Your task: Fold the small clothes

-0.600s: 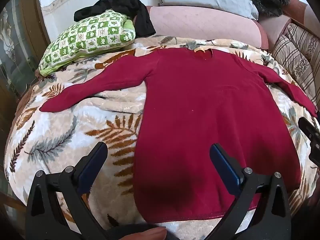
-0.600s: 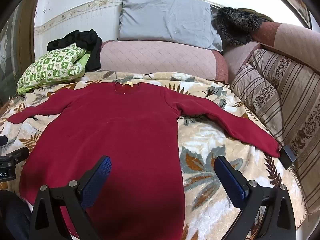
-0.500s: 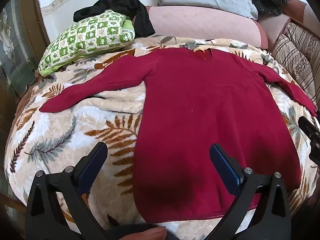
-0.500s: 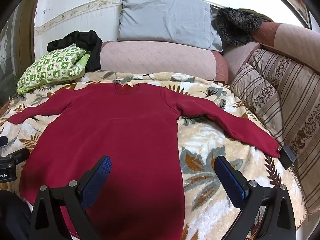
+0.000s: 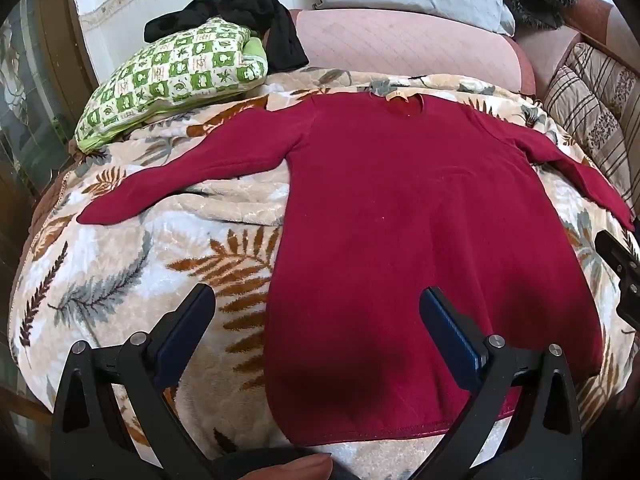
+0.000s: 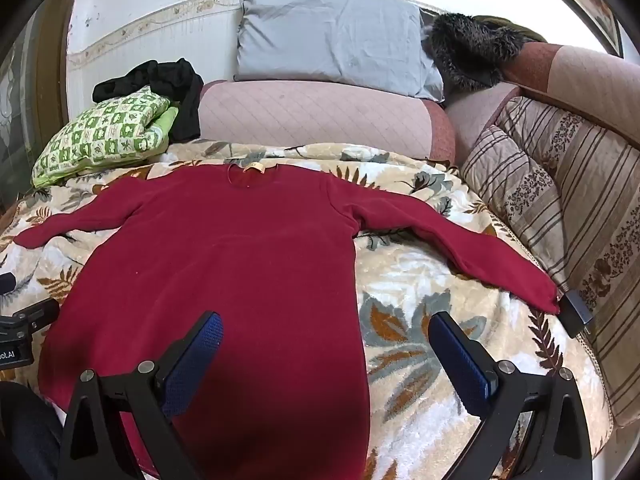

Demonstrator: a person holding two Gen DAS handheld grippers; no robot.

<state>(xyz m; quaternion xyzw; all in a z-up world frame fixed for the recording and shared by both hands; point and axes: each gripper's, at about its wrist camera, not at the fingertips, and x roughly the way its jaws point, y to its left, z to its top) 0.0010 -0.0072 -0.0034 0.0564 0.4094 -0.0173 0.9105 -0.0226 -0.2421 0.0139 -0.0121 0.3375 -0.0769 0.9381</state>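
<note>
- Leaf-print blanket (image 6: 420,280) is covering the bed, giving a broad soft folding surface.
- Red long-sleeved top (image 5: 400,220) is lying flat on it, both sleeves spread wide, ready for a first fold.
- Left gripper (image 5: 316,320) and right gripper (image 6: 326,338) are hovering over the hem, jaws gaping and empty, likely lining up on the lower corners.

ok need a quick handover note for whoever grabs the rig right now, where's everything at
Left tool: open, empty, hovering over the left hem area of the red top.
Right tool: open, empty, hovering over the top's right edge near the hem.
The red top lies flat, face up, on the leaf-print blanket, neck away from you, both sleeves spread out to the sides.
Done: garment laid out; no fold made yet.
Left: fold the sleeves in, then fold the body. A small dark device sits just past the right cuff; probably worth avoiding.
</note>
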